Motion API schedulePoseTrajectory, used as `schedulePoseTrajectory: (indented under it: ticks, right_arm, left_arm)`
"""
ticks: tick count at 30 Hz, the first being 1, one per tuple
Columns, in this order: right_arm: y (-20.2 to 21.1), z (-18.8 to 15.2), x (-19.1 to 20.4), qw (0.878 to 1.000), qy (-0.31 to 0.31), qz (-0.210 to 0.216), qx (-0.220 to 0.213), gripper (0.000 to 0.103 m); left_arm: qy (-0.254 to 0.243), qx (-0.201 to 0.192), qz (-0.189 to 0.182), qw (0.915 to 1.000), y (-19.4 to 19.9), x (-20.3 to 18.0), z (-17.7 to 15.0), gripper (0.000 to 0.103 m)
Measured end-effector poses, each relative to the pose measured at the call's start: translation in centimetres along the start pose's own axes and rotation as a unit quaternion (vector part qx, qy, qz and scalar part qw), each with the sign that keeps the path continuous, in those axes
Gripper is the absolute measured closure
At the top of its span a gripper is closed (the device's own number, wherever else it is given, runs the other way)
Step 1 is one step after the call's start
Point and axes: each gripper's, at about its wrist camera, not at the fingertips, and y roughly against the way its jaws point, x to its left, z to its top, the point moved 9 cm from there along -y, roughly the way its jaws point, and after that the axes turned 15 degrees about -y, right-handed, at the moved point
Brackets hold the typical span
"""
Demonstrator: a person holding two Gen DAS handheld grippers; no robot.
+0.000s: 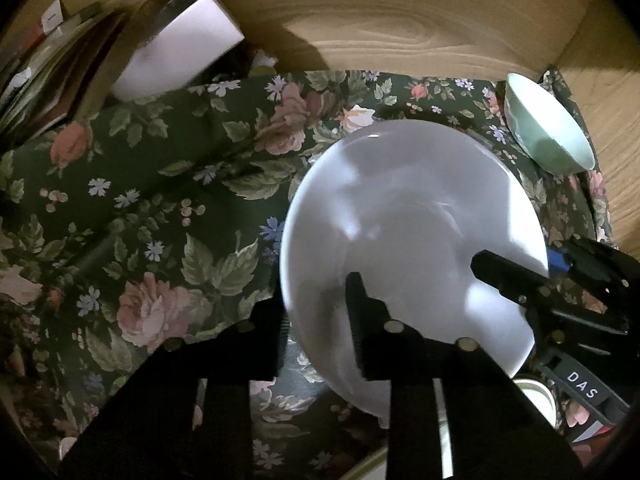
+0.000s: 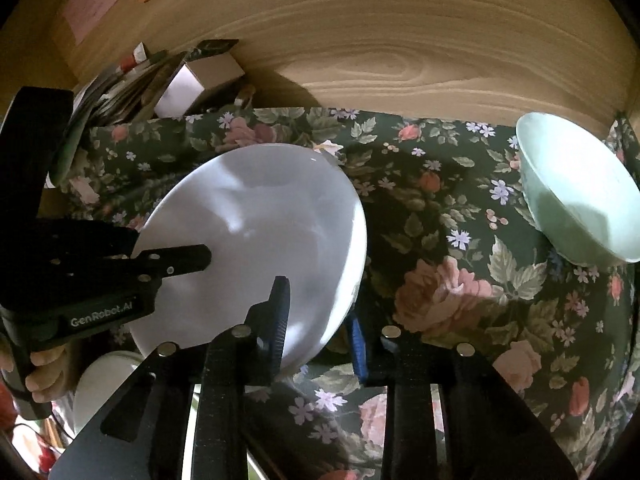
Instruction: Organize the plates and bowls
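The white plate (image 1: 412,236) is off the floral cloth (image 1: 160,200), tilted, with both claws on its near rim. The left claw (image 1: 316,324) is clamped on the rim's left side, one finger over the face and one behind. The right claw (image 2: 318,328) is likewise closed on the rim, seen in its own view with a blue-padded finger (image 2: 280,320) on the plate's face and the other behind the edge.

As a judgement, the sorting is early: this plate is lifted but not placed, the green bowl (image 2: 580,196) sits alone on the cloth right of the plate, and another white dish (image 2: 100,380) shows below the plate, partly hidden.

Behind the plate stands a wooden wall (image 1: 400,20), near its far rim. Left of the plate, beyond open cloth, leans a white box (image 1: 180,44) with papers (image 1: 48,60). The freest room lies left of the plate; the bowl and a wooden side panel crowd the right.
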Motion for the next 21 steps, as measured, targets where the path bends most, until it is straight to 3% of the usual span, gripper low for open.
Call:
schedulePoseTrajectory:
  ticks: [8,21]
  right_arm:
    - [1.1,0.4,0.4,1.0,-0.01,0.008,-0.009,0.081]
    - [5.8,1.1,2.5,0.998,-0.001,0.02,-0.054,0.081]
  left_arm:
    - [-0.005,-0.011,0.013,0.9998,0.2,-0.3,0.4,0.081]
    - [-0.003,-0.083,0.019,0.9963,6.7,-0.5,-0.1,0.081]
